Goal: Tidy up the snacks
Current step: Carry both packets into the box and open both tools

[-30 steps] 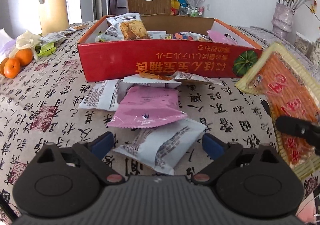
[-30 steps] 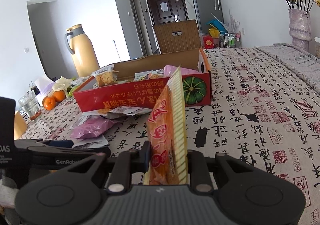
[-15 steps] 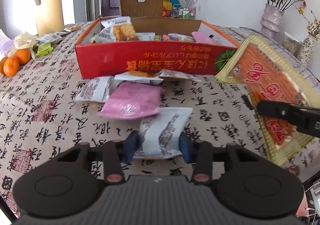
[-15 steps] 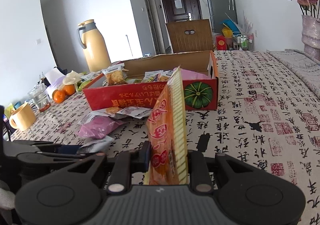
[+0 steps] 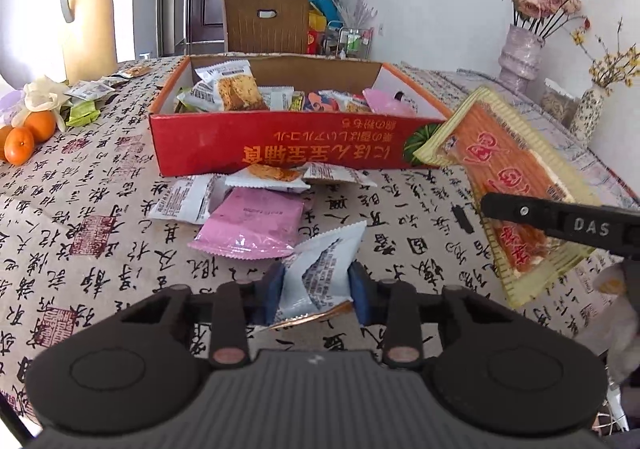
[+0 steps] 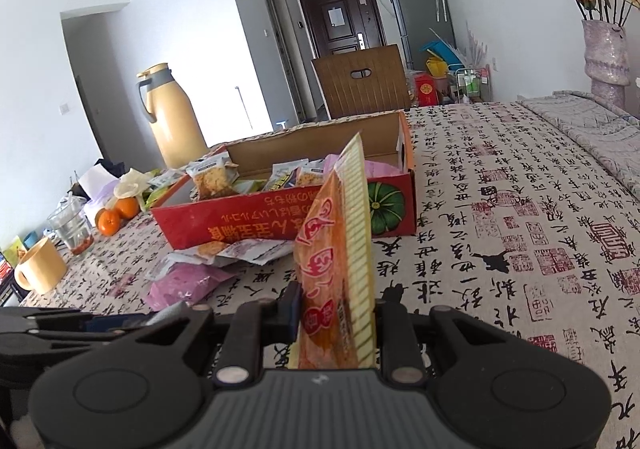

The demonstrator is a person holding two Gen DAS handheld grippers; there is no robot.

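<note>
With our left gripper (image 5: 316, 291) closing on the white packet (image 5: 322, 269) and our right gripper (image 6: 335, 315) clamped on the orange packet (image 6: 334, 249), both next need carrying into the red box (image 5: 280, 147).

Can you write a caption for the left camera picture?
Left tool closing on a white snack packet before the red box.

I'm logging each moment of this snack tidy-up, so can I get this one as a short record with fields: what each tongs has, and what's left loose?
left tongs: closing on a white snack packet, pads at its sides
right tongs: shut on an orange-and-yellow packet
red box: open, packets inside
loose by the box: pink packet, several white ones
</note>
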